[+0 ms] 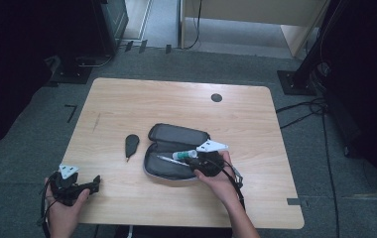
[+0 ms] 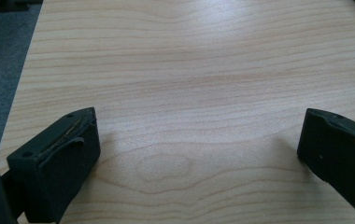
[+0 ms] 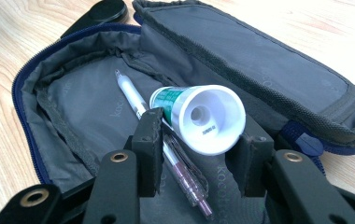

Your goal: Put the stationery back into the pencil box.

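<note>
Between your right gripper's (image 3: pixel 199 154) jaws, barely gripped, sits the tube (image 3: pixel 199 116) above the open pouch (image 3: pixel 82 107); spread them fully before lifting away. Left gripper (image 2: pixel 199 154) is open.

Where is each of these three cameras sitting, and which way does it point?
High view: above the person's side, looking forward and down on the table; forearms and both grippers show.
Left gripper view: rides the left gripper, facing bare tabletop between open jaws.
Right gripper view: rides the right gripper, facing the open pouch, with tube and pen.
Shared with the high view: pouch, tube, pen.
</note>
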